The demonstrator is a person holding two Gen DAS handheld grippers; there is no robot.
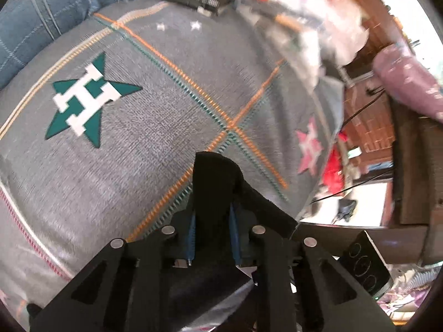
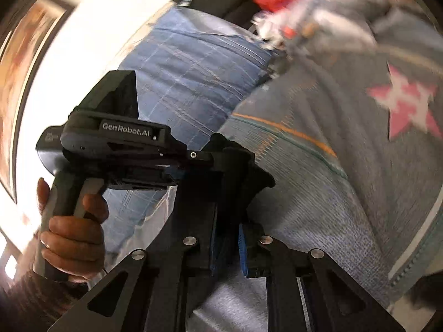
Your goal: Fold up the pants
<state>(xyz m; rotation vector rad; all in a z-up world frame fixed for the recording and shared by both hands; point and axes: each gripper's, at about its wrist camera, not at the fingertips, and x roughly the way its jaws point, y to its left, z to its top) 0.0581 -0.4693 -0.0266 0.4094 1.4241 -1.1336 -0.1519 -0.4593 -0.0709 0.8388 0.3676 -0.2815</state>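
Black pants (image 1: 213,182) pinched in my left tongs (image 1: 213,221) and right tongs (image 2: 227,221), both clamped; folding barely begun.

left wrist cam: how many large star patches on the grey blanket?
2. A green star patch with a white H sits left of the orange-and-green crossing stripes on the grey woven blanket; a pink star patch lies near its right edge. Clutter may hide others.
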